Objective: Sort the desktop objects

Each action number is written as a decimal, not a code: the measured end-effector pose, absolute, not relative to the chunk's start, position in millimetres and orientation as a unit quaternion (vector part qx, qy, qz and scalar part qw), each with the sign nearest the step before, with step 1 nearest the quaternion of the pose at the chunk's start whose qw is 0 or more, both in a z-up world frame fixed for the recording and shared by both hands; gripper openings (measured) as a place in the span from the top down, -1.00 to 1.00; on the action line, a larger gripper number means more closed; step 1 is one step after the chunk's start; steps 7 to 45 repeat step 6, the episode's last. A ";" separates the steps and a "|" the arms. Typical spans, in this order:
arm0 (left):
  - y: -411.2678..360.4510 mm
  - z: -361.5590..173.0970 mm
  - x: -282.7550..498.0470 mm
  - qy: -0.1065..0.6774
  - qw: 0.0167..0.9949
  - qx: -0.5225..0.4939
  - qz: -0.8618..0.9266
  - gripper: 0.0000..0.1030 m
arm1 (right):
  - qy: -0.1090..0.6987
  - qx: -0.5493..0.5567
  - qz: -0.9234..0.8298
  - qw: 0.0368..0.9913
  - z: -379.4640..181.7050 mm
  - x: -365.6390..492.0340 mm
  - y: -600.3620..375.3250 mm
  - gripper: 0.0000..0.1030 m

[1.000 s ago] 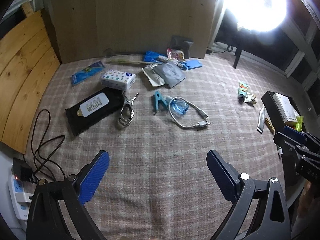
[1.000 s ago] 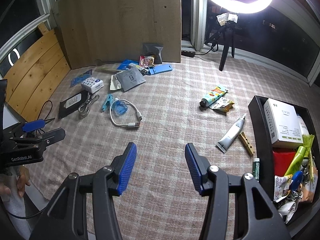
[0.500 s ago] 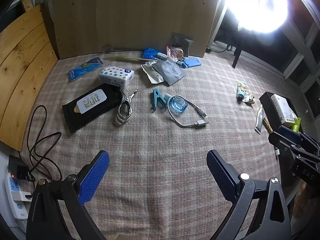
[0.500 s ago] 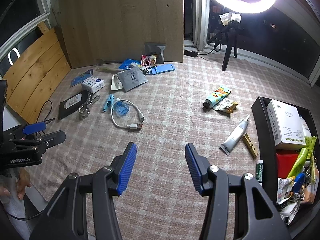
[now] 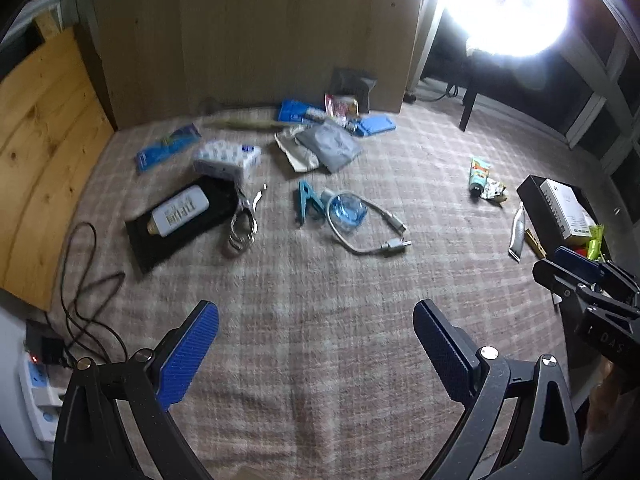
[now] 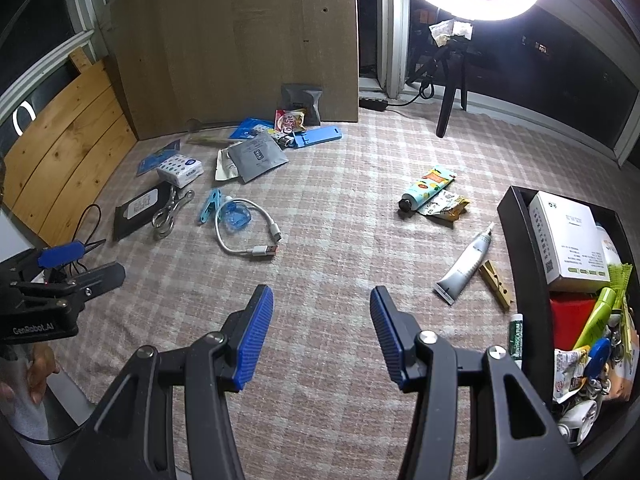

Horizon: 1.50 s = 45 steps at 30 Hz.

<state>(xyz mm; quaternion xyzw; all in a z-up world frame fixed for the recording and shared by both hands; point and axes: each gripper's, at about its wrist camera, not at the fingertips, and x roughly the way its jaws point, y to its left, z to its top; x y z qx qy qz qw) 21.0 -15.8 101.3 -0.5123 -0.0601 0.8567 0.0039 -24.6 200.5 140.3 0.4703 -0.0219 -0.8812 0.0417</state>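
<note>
Sachet [image 6: 289,122] reads "Coffee mate"; left gripper [image 5: 316,346] and right gripper [image 6: 321,330] fingers released, empty.

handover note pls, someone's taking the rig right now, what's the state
Left hand-held gripper: open, holding nothing, above bare cloth.
Right hand-held gripper: open, holding nothing, beside the black bin.
Done: the bin already holds a white box and assorted small items.
Left on the cloth: grey tube, wooden peg, green tube on the right side; white cable, blue clip, tissue pack, black wipes pack and pouches on the left side.
</note>
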 end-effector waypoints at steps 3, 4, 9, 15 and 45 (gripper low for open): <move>-14.8 101.5 23.1 -0.063 0.010 -0.509 0.858 -0.90 | -0.020 0.470 -0.881 0.040 139.7 -24.1 201.1 0.03; -12.5 105.4 26.7 -0.056 0.011 -0.496 0.866 -0.90 | -0.019 0.471 -0.881 0.040 139.3 -24.0 201.0 0.03; -6.8 111.6 31.0 -0.034 0.003 -0.479 0.877 -0.90 | -0.017 0.471 -0.881 0.039 138.4 -23.9 201.3 0.03; -6.8 111.6 31.0 -0.034 0.003 -0.479 0.877 -0.90 | -0.017 0.471 -0.881 0.039 138.4 -23.9 201.3 0.03; -6.8 111.6 31.0 -0.034 0.003 -0.479 0.877 -0.90 | -0.017 0.471 -0.881 0.039 138.4 -23.9 201.3 0.03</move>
